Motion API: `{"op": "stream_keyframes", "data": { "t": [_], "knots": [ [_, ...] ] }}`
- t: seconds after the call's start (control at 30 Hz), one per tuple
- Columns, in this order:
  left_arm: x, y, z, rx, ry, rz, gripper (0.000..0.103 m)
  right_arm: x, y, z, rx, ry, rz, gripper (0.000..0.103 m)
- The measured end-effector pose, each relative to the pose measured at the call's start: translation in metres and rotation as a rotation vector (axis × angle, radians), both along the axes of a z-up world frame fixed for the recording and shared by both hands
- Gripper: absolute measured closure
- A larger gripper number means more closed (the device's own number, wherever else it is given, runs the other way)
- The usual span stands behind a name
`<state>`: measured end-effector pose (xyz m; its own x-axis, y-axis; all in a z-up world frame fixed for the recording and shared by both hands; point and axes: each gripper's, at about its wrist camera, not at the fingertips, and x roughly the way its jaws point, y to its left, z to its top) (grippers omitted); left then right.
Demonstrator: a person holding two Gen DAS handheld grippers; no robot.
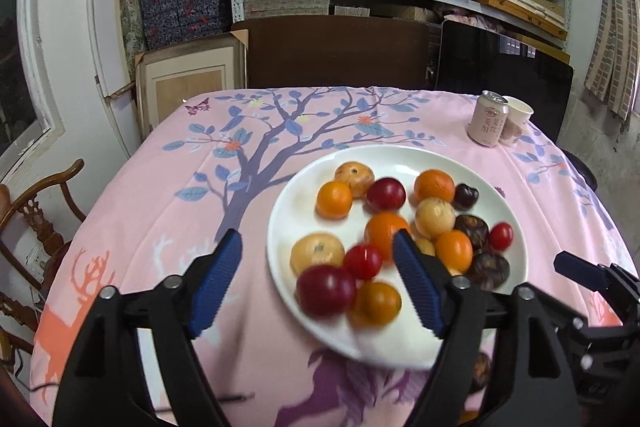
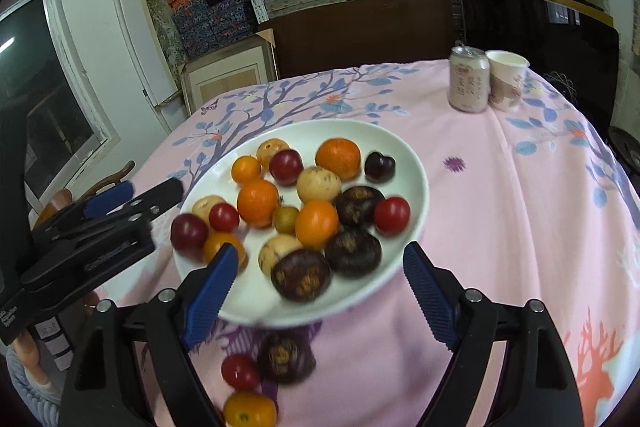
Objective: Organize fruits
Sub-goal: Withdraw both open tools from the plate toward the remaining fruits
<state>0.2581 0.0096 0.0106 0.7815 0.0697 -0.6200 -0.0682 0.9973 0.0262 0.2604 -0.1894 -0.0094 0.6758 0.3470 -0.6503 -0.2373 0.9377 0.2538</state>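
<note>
Pink-clothed table carries white plate; can; paper cup; three loose fruits.

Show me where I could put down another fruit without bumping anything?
Bare cloth lies left of the white plate, over the tree print, and right of it in the right wrist view, below the can and paper cup. The plate is crowded, and three loose fruits sit on the cloth at its near edge.
</note>
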Motion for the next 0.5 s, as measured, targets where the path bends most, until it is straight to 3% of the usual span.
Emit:
{"op": "stream_keyframes", "data": {
  "t": [0.27, 0.5],
  "knots": [
    [-0.059, -0.002, -0.008, -0.028, 0.002, 0.002, 0.026, -0.037, -0.027, -0.007, 0.086, 0.018, -0.05, 0.016],
    [-0.101, -0.015, -0.034, 0.013, 0.05, -0.033, 0.026, -0.065, -0.038, -0.015, 0.118, 0.017, -0.054, 0.015]
  ]
}}
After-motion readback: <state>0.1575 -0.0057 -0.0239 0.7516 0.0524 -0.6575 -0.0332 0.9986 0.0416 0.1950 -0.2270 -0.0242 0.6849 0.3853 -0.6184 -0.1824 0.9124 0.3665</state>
